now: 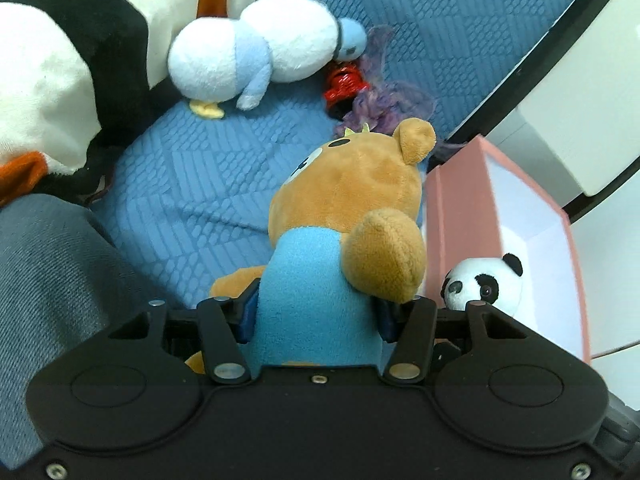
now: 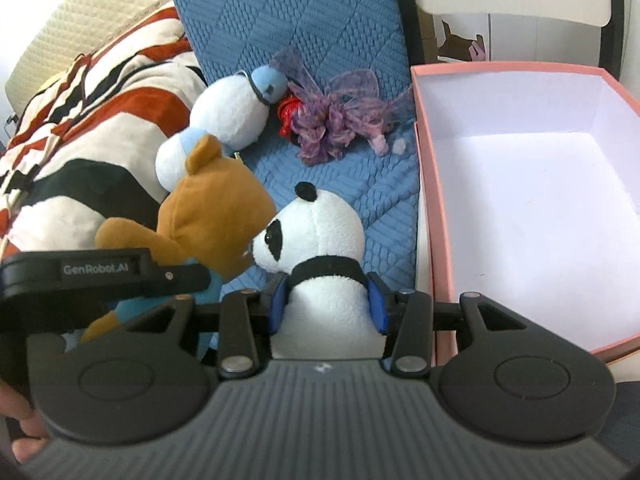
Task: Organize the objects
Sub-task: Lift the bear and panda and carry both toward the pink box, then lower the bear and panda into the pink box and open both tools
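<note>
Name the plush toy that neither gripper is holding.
The white and pale-blue plush bird on the blue quilted cover: it lies free, while the brown plush bear and black-and-white plush panda are gripped.

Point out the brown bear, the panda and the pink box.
brown bear [image 1: 352, 184], left wrist view, back of head.
panda [image 2: 320, 224], right wrist view, head.
pink box [image 2: 424, 184], right wrist view, left wall.

Our right gripper [image 2: 328, 304] squeezes the panda toy [image 2: 320, 240]. At nine o'clock sits the brown bear [image 2: 212, 216]. At three o'clock we see the pink box [image 2: 424, 208].
</note>
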